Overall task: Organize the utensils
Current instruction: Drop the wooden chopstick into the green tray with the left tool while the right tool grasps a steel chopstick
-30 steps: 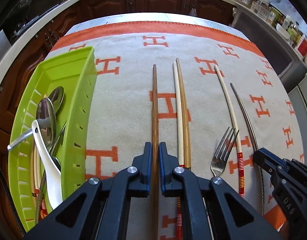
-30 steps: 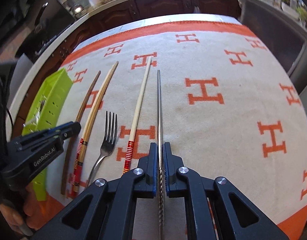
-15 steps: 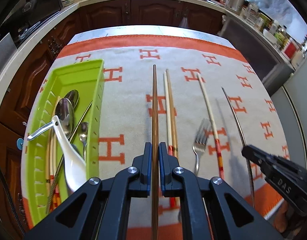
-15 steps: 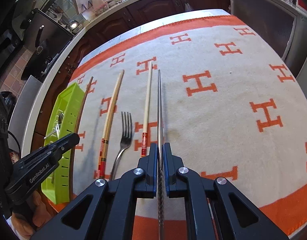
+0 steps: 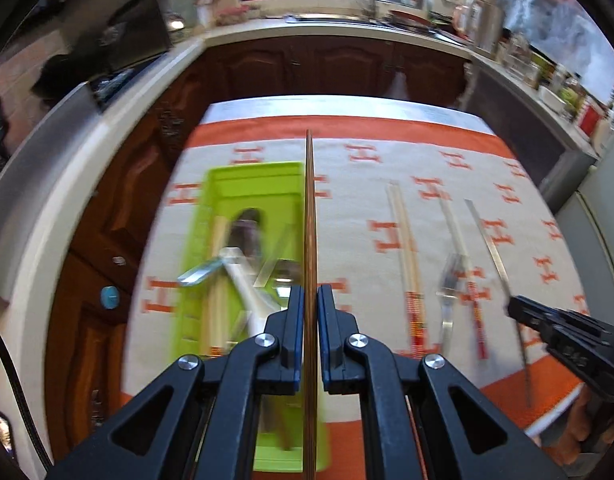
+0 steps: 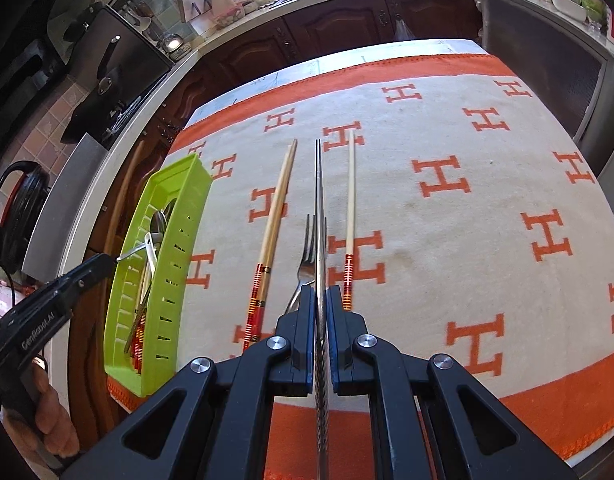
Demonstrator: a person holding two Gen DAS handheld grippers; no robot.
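Note:
My left gripper [image 5: 311, 300] is shut on a dark brown wooden chopstick [image 5: 309, 216], held in the air over the right edge of the green utensil tray [image 5: 251, 178]. The tray holds spoons, a white ladle spoon and chopsticks, blurred here. My right gripper [image 6: 318, 300] is shut on a metal chopstick [image 6: 318, 184], held above the cloth. Below it lie a fork [image 6: 305, 264], a pair of bamboo chopsticks [image 6: 277, 208] and a single pale chopstick [image 6: 350, 208]. The tray [image 6: 163, 240] and the left gripper [image 6: 95, 266] show at the left of the right wrist view.
An orange and cream cloth with H marks [image 6: 467, 208] covers the table. Dark wood cabinets and a kitchen counter [image 5: 327, 60] run behind it. The table's left edge drops off just beyond the tray [image 5: 139, 240].
Both grippers have risen with their chopsticks. My left gripper has swung left and now sits over the tray's right edge. The right gripper has shifted slightly left above the fork.

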